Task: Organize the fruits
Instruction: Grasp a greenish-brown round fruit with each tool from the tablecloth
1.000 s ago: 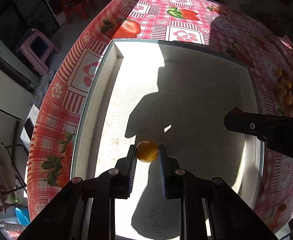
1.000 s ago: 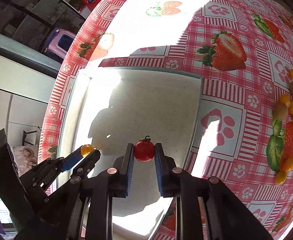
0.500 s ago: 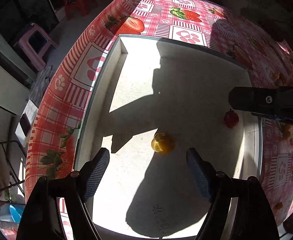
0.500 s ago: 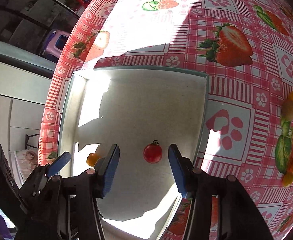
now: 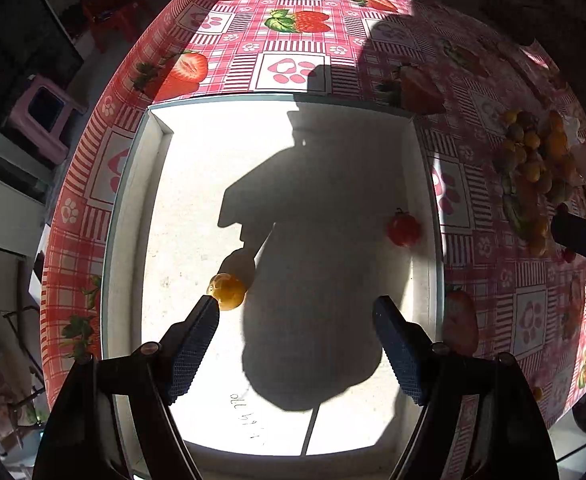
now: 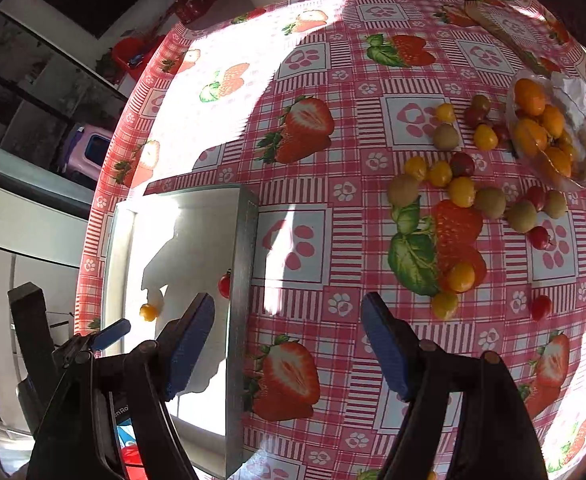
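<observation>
A white tray (image 5: 129, 216) lies on the strawberry tablecloth. In it lie a yellow tomato (image 5: 227, 291) near the left side and a red tomato (image 5: 403, 228) near the right wall. My left gripper (image 5: 295, 320) is open and empty above the tray, its left finger close to the yellow tomato. My right gripper (image 6: 289, 320) is open and empty, above the tray's right edge (image 6: 243, 280). The right wrist view also shows the yellow tomato (image 6: 148, 312) and the red tomato (image 6: 225, 285). Several loose yellow, red and green fruits (image 6: 461, 192) lie on the cloth to the right.
A clear plastic container (image 6: 549, 140) with orange fruits and a crumpled tissue stands at the far right. The fruit pile shows in the left wrist view (image 5: 533, 160), with the right gripper's finger (image 5: 581, 236) in front. A pink stool (image 6: 93, 148) stands on the floor beyond the table.
Both grippers have opened and let go of their tomatoes, which now lie in the tray. Both have pulled back; the right one has swung rightward toward the loose fruits.
</observation>
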A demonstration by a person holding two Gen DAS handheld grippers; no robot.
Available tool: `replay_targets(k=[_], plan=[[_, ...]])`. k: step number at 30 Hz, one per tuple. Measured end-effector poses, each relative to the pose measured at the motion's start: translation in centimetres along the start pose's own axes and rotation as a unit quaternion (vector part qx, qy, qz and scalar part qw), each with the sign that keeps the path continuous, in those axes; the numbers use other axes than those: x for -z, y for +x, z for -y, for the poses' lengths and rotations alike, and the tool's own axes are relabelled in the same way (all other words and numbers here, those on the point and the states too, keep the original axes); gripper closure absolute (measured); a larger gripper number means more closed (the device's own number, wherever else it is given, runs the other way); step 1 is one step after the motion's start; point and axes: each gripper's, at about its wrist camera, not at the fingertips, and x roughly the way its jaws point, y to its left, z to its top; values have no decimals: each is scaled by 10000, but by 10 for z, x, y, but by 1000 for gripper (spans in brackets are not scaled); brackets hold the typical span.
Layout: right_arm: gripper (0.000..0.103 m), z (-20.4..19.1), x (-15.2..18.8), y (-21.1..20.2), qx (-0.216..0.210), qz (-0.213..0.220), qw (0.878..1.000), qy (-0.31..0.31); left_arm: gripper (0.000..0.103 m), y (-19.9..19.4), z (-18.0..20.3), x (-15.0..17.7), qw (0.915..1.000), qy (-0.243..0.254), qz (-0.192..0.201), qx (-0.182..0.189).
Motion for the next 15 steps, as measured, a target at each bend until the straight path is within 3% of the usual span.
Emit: replay_targets(k=[8,15], plan=[[24,94,2,-13,856,115,9947,557,23,-17,86,-38,9957,791,366,323],[24,128,-14,-17,991,217,9929,615,23,3,141,-64,9924,1075,466,379]])
